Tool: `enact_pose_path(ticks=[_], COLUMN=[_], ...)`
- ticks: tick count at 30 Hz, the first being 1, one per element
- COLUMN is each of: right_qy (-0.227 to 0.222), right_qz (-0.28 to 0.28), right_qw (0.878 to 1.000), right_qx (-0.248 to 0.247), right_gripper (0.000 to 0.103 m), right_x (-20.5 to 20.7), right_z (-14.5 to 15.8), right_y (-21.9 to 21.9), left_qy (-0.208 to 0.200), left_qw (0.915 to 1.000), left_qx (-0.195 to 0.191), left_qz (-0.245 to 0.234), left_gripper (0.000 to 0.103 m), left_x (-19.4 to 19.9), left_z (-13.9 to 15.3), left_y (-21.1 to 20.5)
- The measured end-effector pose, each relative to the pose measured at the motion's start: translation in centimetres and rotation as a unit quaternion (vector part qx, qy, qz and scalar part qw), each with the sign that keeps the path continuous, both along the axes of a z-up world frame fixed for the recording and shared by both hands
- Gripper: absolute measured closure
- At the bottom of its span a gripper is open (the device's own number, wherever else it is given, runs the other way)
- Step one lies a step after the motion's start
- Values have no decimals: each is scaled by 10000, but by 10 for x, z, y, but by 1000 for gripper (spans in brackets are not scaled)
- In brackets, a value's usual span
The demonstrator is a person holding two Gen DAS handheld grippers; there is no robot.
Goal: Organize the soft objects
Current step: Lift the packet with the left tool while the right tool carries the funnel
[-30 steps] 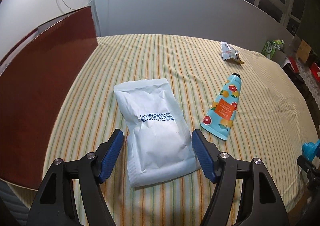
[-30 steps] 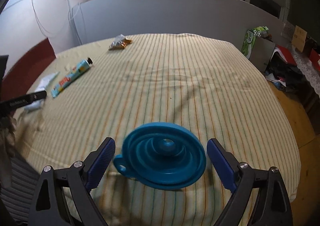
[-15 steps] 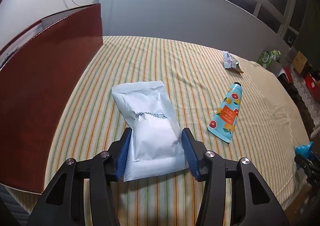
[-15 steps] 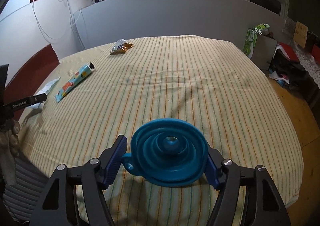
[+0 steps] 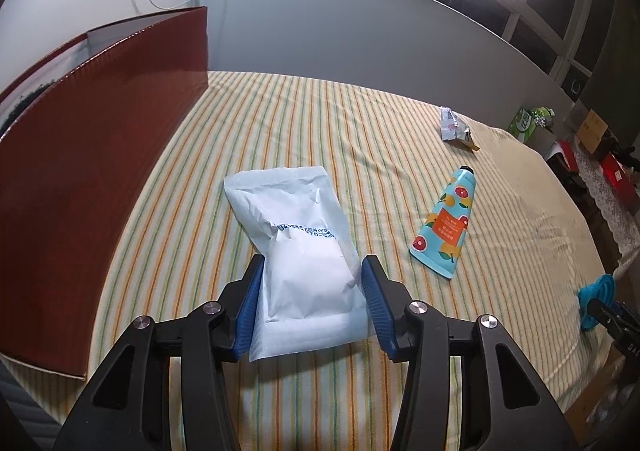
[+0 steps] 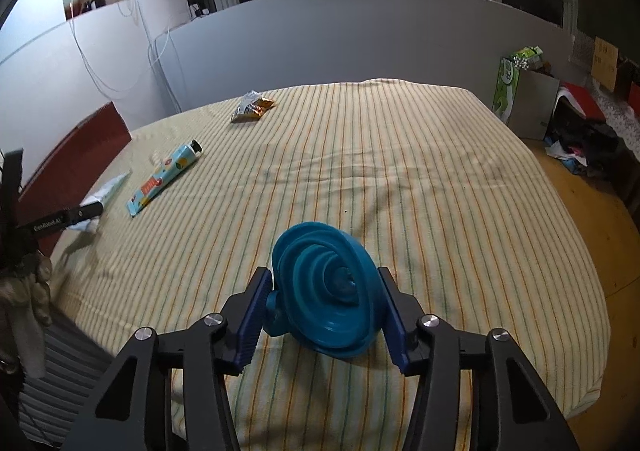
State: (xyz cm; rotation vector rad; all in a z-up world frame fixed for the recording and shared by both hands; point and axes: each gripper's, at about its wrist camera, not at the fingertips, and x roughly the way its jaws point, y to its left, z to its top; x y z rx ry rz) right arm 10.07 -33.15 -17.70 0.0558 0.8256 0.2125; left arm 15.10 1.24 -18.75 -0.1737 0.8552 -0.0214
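Left wrist view: left gripper (image 5: 310, 301) pinches the white pouch (image 5: 298, 247) beside the red box (image 5: 80, 155), likely its destination, while right gripper (image 6: 322, 317), jaws closing, squeezes the blue collapsible funnel (image 6: 326, 305), buckled upright, well right of that box.

The right gripper (image 6: 322, 315) is closing, its pads pressing a blue funnel (image 6: 326, 293) tilted on edge on the striped cloth (image 6: 400, 179). A tube (image 6: 164, 179) lies far left, a snack packet (image 6: 252, 111) beyond it.
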Motion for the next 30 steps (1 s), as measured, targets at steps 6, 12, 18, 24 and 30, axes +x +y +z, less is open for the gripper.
enact_pose_path(ticks=[6,12,18,24,30], right_qy=[3,-211,-369,-567,-714], right_qz=[85,21,-61,30,318], right_qw=[9999,9996,9993,9984,9969], right_qx=[-70,-196,-48,-48,34], right_gripper=[54,56,57,57,57], right_x=[4,1,-3,-5,5], right_z=[-4,6,20,36,58], right_y=[2,3,-6,2,22], left_qy=[0,-131,-248,-384,-641], left_qw=[10000,9999,9996,9990,9975], left_qx=[47,-36,-137,-204,-245], left_qz=[-10,-15,-67,-119,-149], left_gripper=[56,57,57,57,57], left_x=[0,-7,-11,-17,-21], left_z=[-2,7,18,29,55], left_y=[-3,-1,-1,-2,8])
